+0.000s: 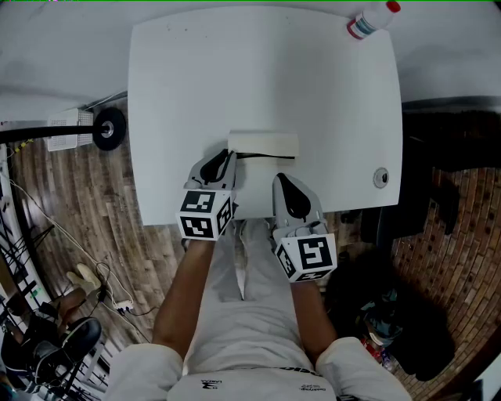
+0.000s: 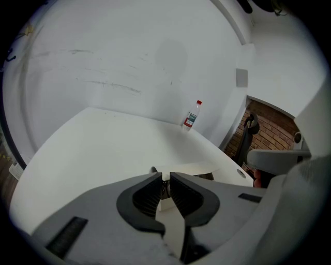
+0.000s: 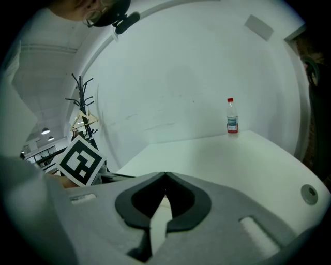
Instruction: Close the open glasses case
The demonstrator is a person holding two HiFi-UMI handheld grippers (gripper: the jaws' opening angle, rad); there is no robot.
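Note:
The cream glasses case [image 1: 262, 144] lies near the front middle of the white table [image 1: 258, 70]. Its lid stands slightly raised, with a dark slit along the front. My left gripper [image 1: 227, 159] is at the case's left end. In the left gripper view the jaws [image 2: 165, 178] stand almost together on a thin edge of the case [image 2: 194, 168]. My right gripper [image 1: 283, 182] is shut and empty, a little in front of the case's right half and not touching it. The right gripper view [image 3: 165, 177] does not show the case.
A small bottle with a red cap [image 1: 373, 17] stands at the table's far right corner. A round grommet [image 1: 380, 177] sits near the right edge. The table's front edge runs just under both grippers. A chair and dark clutter lie to the right on the floor.

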